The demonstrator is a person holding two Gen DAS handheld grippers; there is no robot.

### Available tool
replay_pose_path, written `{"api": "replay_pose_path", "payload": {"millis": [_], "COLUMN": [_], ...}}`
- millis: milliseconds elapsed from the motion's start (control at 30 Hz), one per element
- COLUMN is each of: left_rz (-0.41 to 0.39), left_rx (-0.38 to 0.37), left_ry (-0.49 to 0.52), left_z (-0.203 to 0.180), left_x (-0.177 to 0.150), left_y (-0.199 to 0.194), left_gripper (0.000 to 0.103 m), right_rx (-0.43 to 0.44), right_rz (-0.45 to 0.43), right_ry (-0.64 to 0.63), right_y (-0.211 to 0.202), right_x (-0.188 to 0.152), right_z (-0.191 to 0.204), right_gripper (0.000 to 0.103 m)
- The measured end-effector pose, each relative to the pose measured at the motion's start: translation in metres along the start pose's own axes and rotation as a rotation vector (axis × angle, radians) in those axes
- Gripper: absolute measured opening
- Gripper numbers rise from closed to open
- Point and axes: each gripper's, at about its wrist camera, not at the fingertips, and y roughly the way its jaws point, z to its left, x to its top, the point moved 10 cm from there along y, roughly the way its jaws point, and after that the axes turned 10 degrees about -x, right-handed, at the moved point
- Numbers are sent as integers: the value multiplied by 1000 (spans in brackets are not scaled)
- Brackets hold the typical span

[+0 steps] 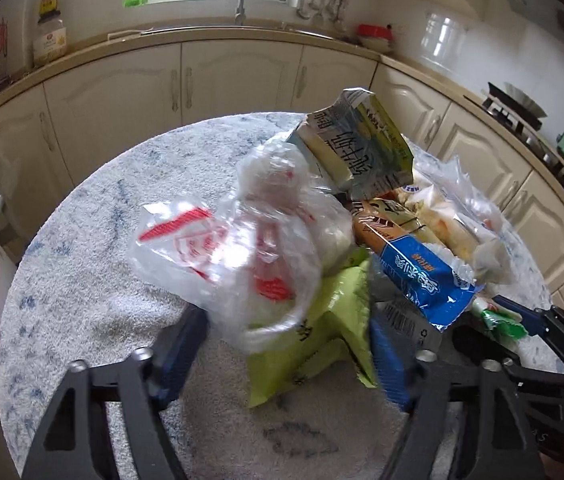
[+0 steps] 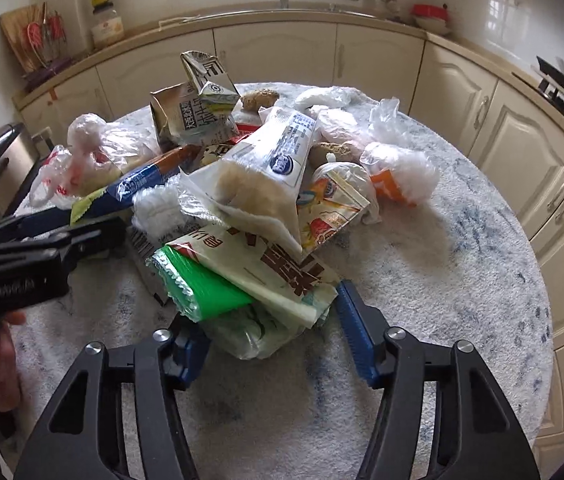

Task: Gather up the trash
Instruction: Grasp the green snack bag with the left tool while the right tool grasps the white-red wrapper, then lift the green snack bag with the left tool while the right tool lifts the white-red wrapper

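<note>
a heap of kitchen trash (image 2: 250, 184) sits on a round table draped in a blue-flecked white cloth (image 2: 462, 264), cream cabinets curving behind it on the far side. both handheld claws come in from the near edge, pointing down at the pile. the right gripper (image 2: 270, 326) stands about half open, its blue pads either side of the nearest item, a flattened cream wrapper with a green plastic packet (image 2: 206, 292) beneath it. the bundle's long axis runs from near right to far left, slantwise to the jaws, and it is unclear whether the pads press it or only bracket it. the left gripper (image 1: 290, 344), also about half open, is at the left side of the heap, straddling a lime-green wrapper (image 1: 318, 336), with a crumpled clear bag printed in red (image 1: 242, 248) just above the left pad; contact cannot be confirmed there either. a torn milk carton (image 1: 358, 144) tops the far side of the pile. the right claw looks nearer to a firm grip, needing only to pinch across the short side of the bundle.
</note>
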Motion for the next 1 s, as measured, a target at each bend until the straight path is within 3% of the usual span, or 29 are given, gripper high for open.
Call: {"api": "replay_pose_path", "payload": {"millis": [33,67,167,200,367,500,567,633,667,800,867,1000], "left_rz": [2,4,3,-2,-9,-12,-16,-17,-18,-22,-25,-23], "left_rx": [0,-1,-32,-42,-75,-78,-84,-90,-93,-91,-91,-98], "left_ry": [10,20,23,23,30,38,30,19,17,20,22,29], "left_z": [-1,-2,-5,-5,-8,-7,-5,-3,-4,-5,-5,-8], "left_x": [-1,-3,-7,-9,-16,-25,-30,-35,-37,-43,-46,-49], "left_y": [-1,-1,-6,-9,-22,-33,-40,-45,-49,-59,-63,-71], "left_gripper": [51,49,44,41,32,31,31,31,31,30,30,30], "right_rx": [2,6,39,66,84,67,65,84,93,216,219,208], "right_rz": [-4,-7,-10,-2,0,2,-1,14,19,14,5,6], "right_ry": [2,9,54,73,98,33,-15,-3,12,98,127,207], "right_y": [-2,-4,-11,-13,-16,-20,-24,-28,-31,-38,-37,-29], "right_x": [-1,-2,-4,-7,-17,-23,-27,-32,-35,-38,-34,-21], "right_z": [-1,-2,-8,-9,-12,-3,5,7,8,20,25,26], "right_gripper": [53,51,24,9,6,13,34,81,87,88,87,70]}}
